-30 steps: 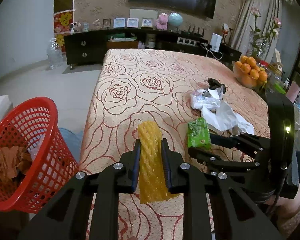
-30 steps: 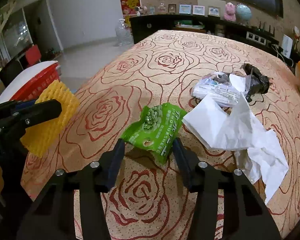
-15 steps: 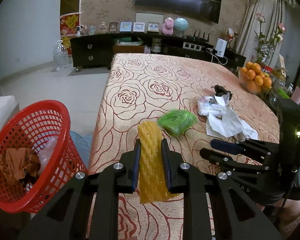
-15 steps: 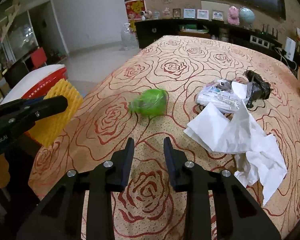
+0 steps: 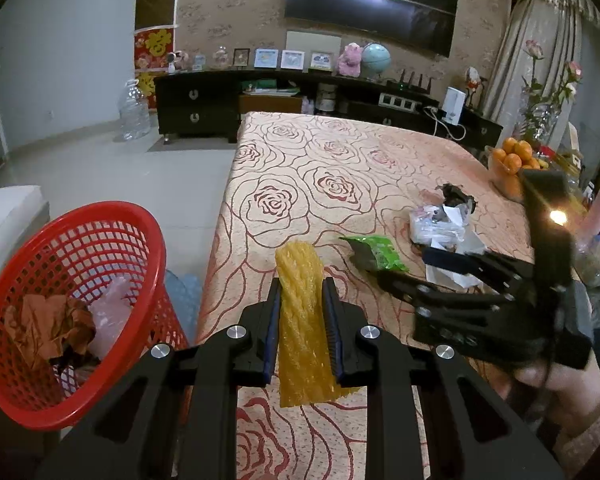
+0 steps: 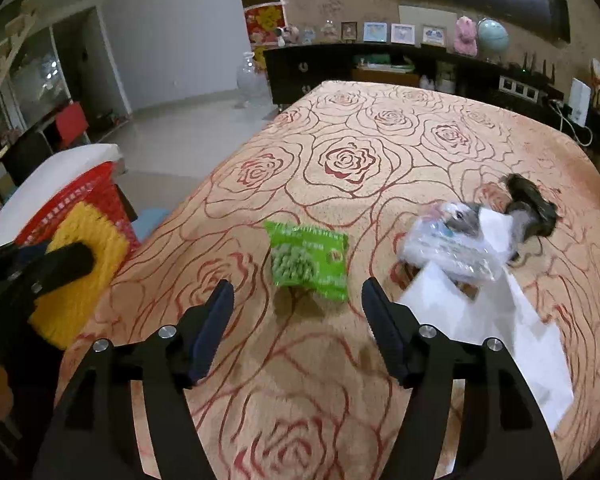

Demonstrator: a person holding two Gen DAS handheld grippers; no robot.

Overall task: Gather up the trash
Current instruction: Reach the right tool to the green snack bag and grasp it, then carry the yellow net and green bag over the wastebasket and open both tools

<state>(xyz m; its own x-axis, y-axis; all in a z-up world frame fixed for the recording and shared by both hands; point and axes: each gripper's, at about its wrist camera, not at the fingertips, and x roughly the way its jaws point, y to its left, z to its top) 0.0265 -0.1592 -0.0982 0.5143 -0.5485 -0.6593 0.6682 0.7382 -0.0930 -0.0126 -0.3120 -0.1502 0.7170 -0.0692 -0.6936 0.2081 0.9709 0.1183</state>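
My left gripper (image 5: 301, 292) is shut on a yellow foam fruit net (image 5: 303, 320), held above the table's near left corner, beside the red mesh basket (image 5: 60, 288). The basket holds brown crumpled paper and pale plastic. A green snack packet (image 6: 309, 261) lies flat on the rose-patterned tablecloth (image 6: 352, 160), a little ahead of my right gripper (image 6: 298, 308). That gripper's jaws are opening and nothing is between them. In the left wrist view the packet (image 5: 376, 254) shows just past the right gripper's fingertips. White paper (image 6: 500, 332), a clear plastic wrapper (image 6: 452, 248) and a dark scrap (image 6: 530, 208) lie to the right.
A bowl of oranges (image 5: 514, 164) stands at the table's far right edge. A dark cabinet (image 5: 204, 108) with frames and a globe runs along the back wall. A large water bottle (image 5: 134, 110) stands on the floor. A white cushion (image 6: 56, 184) sits behind the basket.
The green packet slipped from between the right gripper's fingers, tumbled forward and now lies flat farther up the table. The right jaws shut on nothing, then spread wide. The left gripper kept hold of the net.
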